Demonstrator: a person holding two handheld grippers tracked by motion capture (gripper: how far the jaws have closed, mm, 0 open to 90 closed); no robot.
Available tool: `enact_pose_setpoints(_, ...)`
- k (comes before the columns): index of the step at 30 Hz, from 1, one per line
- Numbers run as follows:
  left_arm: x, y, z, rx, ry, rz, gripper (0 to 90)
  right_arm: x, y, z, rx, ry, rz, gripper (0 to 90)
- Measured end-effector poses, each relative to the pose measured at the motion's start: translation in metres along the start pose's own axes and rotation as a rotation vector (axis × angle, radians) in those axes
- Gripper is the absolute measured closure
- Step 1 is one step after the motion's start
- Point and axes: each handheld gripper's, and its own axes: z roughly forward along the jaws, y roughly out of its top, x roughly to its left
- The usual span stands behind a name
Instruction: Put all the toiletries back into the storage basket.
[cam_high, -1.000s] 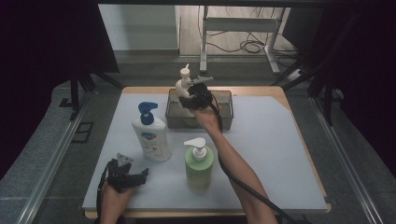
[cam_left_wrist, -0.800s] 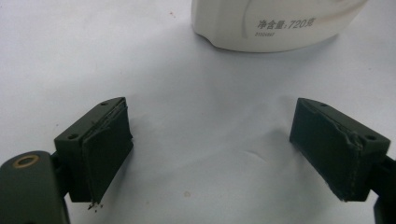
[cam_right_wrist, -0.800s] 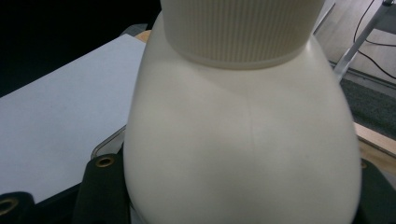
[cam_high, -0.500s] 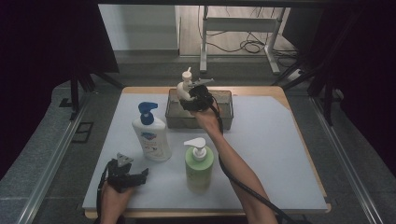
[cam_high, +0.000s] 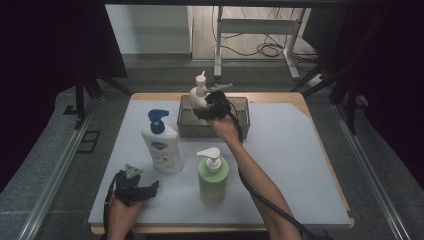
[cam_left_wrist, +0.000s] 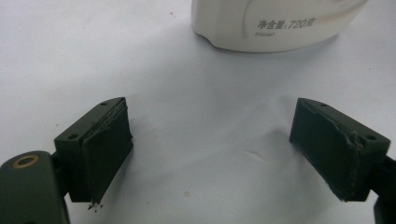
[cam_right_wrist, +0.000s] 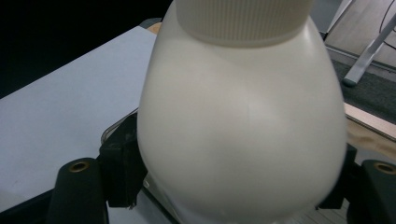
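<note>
**Jaws clamp a cream bottle over the bin while the other pair waits wide**

Jaws of the right gripper (cam_high: 209, 105) press on both flanks of a small cream plastic pump bottle (cam_right_wrist: 243, 116) with a ribbed collar, gripping its widest part, likely so the rounded body cannot slip. It hangs upright over the left end of a clear rectangular plastic bin (cam_high: 240, 107) at the far middle of the pale grey table mat (cam_high: 300, 165); whether its base touches the bin I cannot tell

Jaws of the left gripper (cam_high: 145, 189) stand wide apart and hold nothing, low over the near left of the mat. Just beyond them stands a white bottle with a blue pump (cam_high: 161, 142), and right of that a green bottle with a white pump (cam_high: 213, 175), both upright and within easy reach, seemingly next for the bin
</note>
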Motion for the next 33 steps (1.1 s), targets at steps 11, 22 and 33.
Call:
enact_pose_setpoints(11,0.000,0.000,0.000,0.000,0.000,0.000,12.0,-0.003,-0.017,-0.007,0.056,0.093,-0.043,16.2)
enact_pose_setpoints(22,0.000,0.000,0.000,-0.001,0.000,0.000,12.0,-0.017,-0.034,-0.020,0.073,0.096,-0.011,24.5)
enact_pose_setpoints(33,0.000,0.000,0.000,-0.001,0.000,0.000,12.0,-0.030,-0.043,-0.031,0.085,0.098,0.020,46.6)
